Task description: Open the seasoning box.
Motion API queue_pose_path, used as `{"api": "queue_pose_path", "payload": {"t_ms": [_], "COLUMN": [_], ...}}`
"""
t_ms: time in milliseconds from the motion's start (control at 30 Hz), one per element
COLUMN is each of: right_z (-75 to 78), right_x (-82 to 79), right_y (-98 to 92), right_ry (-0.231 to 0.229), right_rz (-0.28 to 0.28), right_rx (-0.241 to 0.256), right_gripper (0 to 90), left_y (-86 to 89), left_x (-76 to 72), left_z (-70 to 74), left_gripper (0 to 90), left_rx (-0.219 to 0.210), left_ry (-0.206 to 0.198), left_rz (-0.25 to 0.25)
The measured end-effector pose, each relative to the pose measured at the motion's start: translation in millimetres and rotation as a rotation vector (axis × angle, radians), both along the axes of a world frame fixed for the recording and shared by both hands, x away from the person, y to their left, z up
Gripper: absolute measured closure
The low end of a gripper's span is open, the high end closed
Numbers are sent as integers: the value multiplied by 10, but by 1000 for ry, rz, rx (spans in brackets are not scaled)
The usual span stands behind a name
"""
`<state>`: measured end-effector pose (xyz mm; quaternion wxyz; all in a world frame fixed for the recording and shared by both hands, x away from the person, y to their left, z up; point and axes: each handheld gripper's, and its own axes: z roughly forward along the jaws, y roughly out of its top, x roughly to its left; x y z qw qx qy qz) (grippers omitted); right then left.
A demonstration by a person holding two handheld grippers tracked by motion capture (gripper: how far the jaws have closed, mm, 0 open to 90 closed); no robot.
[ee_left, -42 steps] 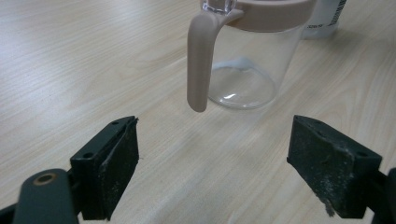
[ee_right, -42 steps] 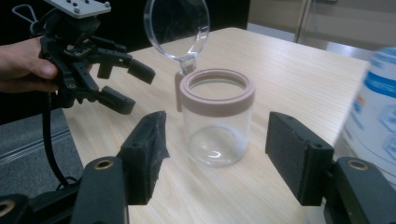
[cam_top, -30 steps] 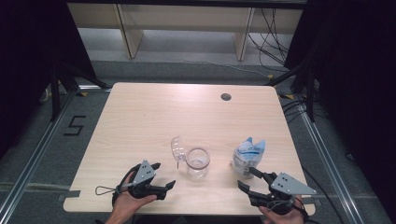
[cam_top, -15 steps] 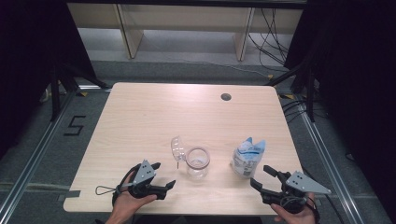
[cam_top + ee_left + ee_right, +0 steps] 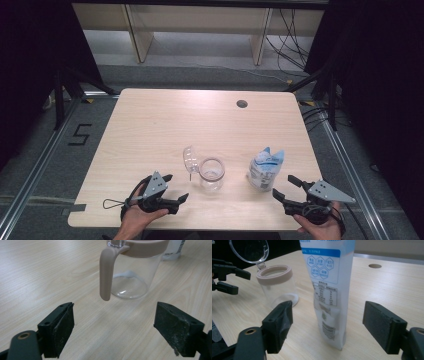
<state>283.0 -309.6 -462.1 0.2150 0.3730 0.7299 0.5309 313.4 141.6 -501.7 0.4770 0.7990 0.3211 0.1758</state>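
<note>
Both tongs gape empty: left tongs (image 5: 113, 325) face the jar's handle (image 5: 106, 272), right tongs (image 5: 337, 327) the pouch (image 5: 329, 290), seemingly printed.

a black figure "5" (image 5: 80, 134) is marked on the grey floor left of the table. the white pouch (image 5: 327, 287) carries a blue band, hexagon icons and a printed table with a barcode below, all too small and blurred to read.
</note>
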Motion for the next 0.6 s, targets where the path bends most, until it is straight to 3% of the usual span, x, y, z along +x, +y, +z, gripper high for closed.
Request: {"api": "queue_pose_path", "payload": {"t_ms": [133,167,200,267,300,333,433,500,567,600], "right_z": [-31,-31,-51,-73,-86,-100,-117,-130,-144,-149], "right_x": [48,43,81,110,114,154,211,254,298,307], "right_y": [-13,-8,-17,-18,-11,-17,20,45,66,94], "right_ry": [4,33,4,56,75,44,61,50,21,32], "right_rz": [-3,-4,-2,12,-7,10,21,30,41,56], "right_rx": [-6,6,-1,16,26,21,38,13,-4,5], "right_gripper": [200,186,175,188,189,192,206,204,198,194], "left_y": [-4,-5,-6,-10,-11,-11,-32,-15,-17,-19], "left_x": [3,2,1,1,3,8,0,8,7,10], "left_z": [-4,-4,-3,-8,-12,-14,-27,-19,-18,-19], "left_gripper": [158,158,158,158,158,158,158,158,157,156], "left_rx": [9,7,6,7,5,8,-19,9,11,10], "left_ry": [2,1,0,-3,-1,-4,11,-3,0,1], "left_rz": [3,4,4,2,-2,-7,8,-5,2,-2]}}
